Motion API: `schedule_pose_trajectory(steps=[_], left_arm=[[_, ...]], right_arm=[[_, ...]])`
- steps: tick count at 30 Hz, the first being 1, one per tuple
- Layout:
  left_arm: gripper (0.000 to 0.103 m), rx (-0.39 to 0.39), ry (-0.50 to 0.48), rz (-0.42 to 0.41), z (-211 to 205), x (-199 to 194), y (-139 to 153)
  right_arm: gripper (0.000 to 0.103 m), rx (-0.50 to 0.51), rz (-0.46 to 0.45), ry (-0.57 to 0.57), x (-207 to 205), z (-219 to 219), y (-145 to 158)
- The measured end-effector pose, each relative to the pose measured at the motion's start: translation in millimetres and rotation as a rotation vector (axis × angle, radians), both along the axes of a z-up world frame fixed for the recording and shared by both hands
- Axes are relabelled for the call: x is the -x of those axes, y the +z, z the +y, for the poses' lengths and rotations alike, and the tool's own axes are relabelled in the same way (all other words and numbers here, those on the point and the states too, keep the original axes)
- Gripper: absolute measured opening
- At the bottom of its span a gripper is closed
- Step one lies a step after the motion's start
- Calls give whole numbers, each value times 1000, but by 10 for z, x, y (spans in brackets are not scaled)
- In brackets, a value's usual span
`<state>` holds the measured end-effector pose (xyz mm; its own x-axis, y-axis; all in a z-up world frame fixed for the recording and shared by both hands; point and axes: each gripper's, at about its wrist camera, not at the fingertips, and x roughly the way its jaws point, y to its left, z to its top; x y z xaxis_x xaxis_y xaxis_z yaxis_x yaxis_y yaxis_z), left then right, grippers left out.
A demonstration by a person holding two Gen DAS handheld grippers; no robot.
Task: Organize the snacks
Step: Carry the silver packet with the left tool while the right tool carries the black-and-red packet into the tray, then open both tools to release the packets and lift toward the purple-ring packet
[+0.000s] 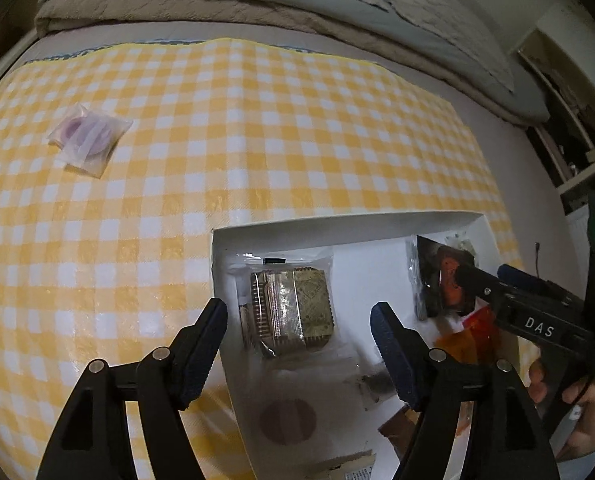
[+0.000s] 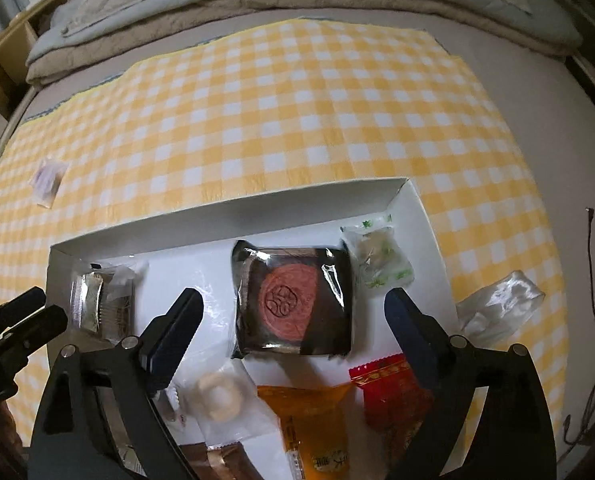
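Note:
A white box (image 1: 337,220) (image 2: 217,204) lies on the yellow checked cloth (image 1: 257,128) and holds several wrapped snacks. My left gripper (image 1: 297,344) hangs open over the box's left end, its fingers on either side of a gold-wrapped pastry (image 1: 291,308) (image 2: 101,304) without touching it. My right gripper (image 2: 293,320) (image 1: 489,274) is open over the box's middle. A dark-wrapped round red cake (image 2: 293,304) lies flat between its fingers, and both pads stand apart from it. The left gripper (image 2: 29,312) shows at the left edge of the right wrist view.
A purple snack in clear wrap (image 1: 89,136) (image 2: 47,182) lies alone on the cloth, far left. The box also holds a green-and-white sweet (image 2: 381,256), a red packet (image 2: 393,392), an orange packet (image 2: 313,420) and a white round snack (image 2: 217,396). A clear wrapper (image 2: 501,300) lies right of the box. Folded blankets (image 1: 257,4) lie behind.

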<state>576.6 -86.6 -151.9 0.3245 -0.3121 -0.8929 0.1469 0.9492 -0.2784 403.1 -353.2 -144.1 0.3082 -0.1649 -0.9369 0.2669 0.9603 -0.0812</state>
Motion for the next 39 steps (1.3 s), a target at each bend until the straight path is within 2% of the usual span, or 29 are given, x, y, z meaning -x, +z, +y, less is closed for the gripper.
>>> schedule_pose_trajectory(steps=[9,24,27,30,36,39], left_arm=[[73,-8,-6,1,7,25,47],[76,-18,-57,-50,-97,352,377],[80,-16,-64,-70,-93,430,469],[87,-14,-71,-100,-82,520,578],[102,-18,-86,-172,-32,717,796],[103,-27,-85,-197,22,779,873]], right_arm=[[94,-14,4,21,154,-22,90],[94,-34,-89,4,515,-44,474],[94,-32,-103,7,587,-27,542],[103,-23,-124,13,673,-14,607],[103,11,-178,27,837,26,792],[103,29,-209,30,908,52,888]])
